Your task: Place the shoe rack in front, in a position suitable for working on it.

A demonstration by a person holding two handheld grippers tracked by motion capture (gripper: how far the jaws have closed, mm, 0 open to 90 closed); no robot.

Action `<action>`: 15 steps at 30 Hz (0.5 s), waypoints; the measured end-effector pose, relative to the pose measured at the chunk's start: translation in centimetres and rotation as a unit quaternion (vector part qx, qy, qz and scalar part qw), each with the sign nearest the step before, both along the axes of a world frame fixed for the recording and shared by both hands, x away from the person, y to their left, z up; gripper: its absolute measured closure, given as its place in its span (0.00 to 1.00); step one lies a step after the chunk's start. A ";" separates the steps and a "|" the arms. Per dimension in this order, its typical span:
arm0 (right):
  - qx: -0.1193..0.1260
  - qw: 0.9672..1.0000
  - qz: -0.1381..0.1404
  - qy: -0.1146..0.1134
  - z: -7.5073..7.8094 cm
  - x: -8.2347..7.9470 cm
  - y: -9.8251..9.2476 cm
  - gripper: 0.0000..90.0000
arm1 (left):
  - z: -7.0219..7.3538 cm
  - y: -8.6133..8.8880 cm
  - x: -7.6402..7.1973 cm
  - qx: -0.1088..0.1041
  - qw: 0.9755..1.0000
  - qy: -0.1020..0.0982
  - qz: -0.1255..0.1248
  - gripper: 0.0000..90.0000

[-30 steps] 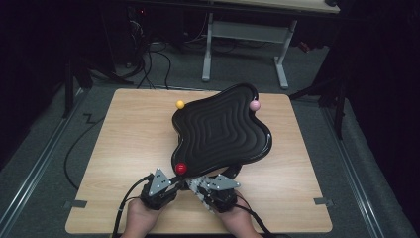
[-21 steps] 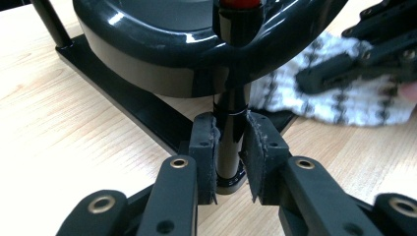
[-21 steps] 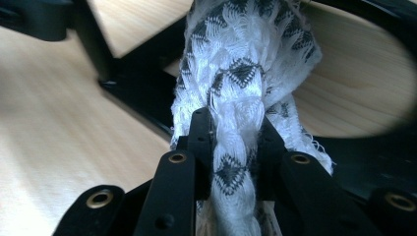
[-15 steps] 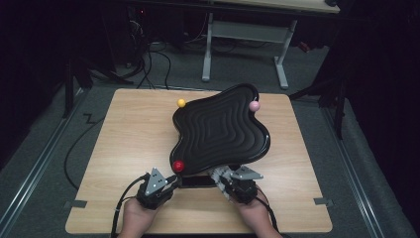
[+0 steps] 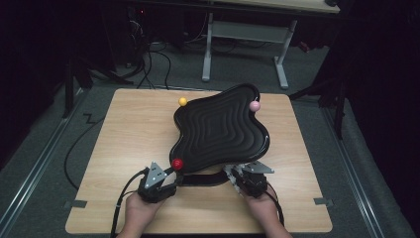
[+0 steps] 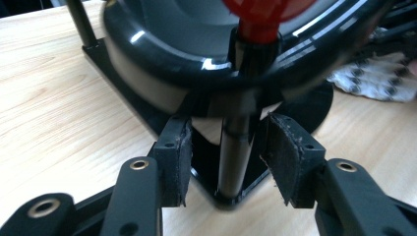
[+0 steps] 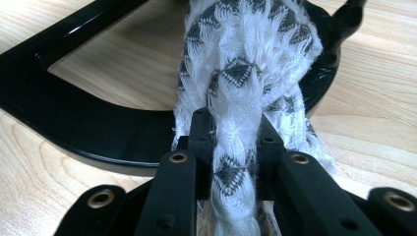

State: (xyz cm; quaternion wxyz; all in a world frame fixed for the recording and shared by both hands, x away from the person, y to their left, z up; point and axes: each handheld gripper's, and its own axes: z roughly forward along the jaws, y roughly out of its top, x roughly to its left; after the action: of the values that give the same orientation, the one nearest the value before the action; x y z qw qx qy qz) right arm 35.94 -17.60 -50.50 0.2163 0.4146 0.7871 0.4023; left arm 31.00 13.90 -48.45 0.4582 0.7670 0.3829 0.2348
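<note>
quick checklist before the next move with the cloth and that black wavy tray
1. Right tongs shut on the patterned cloth: ok.
2. Left tongs clear of the post under the red knob: ok, jaws have just been opening, pads not touching it.
3. Tray seated on its black base: cannot tell.
4. Yellow ball and pink ball at the tray's far rim: ok.
5. Cloth free of the base: cannot tell.

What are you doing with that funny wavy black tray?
A person works at a black tray on a stand. The left gripper has just opened its jaws; the post under the red ball stands between them, untouched. The right gripper is shut on a patterned cloth by the stand's base.
</note>
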 end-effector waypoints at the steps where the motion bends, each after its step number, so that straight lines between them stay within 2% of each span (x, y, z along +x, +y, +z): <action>1: -0.002 1.000 -0.001 -0.002 0.0 0.0 0.0 0.85 | -0.1 -0.2 0.2 0.003 1.000 0.002 0.002 0.63; 4: -0.004 1.000 0.001 -0.003 0.0 0.1 0.0 0.85 | -0.2 -0.4 0.1 0.001 1.000 0.002 0.001 0.82; 5: -0.006 1.000 -0.001 -0.005 0.0 0.3 -0.1 0.85 | -0.3 -0.8 -0.1 -0.020 1.000 0.010 0.008 0.83; 6: -0.010 1.000 -0.003 -0.009 0.0 0.5 -0.3 0.85 | -0.3 -0.8 -0.1 -0.021 1.000 0.007 0.009 0.83; 7: -0.015 1.000 -0.005 -0.014 0.1 0.8 -0.5 0.85 | -0.2 -0.4 -0.1 0.005 1.000 0.002 0.002 0.83; 11: -0.017 0.999 -0.036 -0.031 0.2 2.3 -1.4 0.85 | -0.2 0.1 -0.4 0.007 1.000 0.000 0.001 0.83; 12: -0.021 0.998 -0.043 -0.032 0.2 2.7 -1.6 0.85 | -0.2 0.3 -0.5 0.006 1.000 0.000 0.001 0.83; 15: -0.008 0.998 -0.059 -0.023 0.2 3.3 -2.0 0.85 | -0.3 0.6 -0.7 0.005 1.000 0.000 0.001 0.83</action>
State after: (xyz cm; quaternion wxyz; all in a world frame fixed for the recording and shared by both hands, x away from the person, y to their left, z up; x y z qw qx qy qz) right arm 39.26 -19.57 -50.33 0.2609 0.4492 0.7594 0.3917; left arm 30.34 14.47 -48.72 0.4541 0.7690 0.3825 0.2369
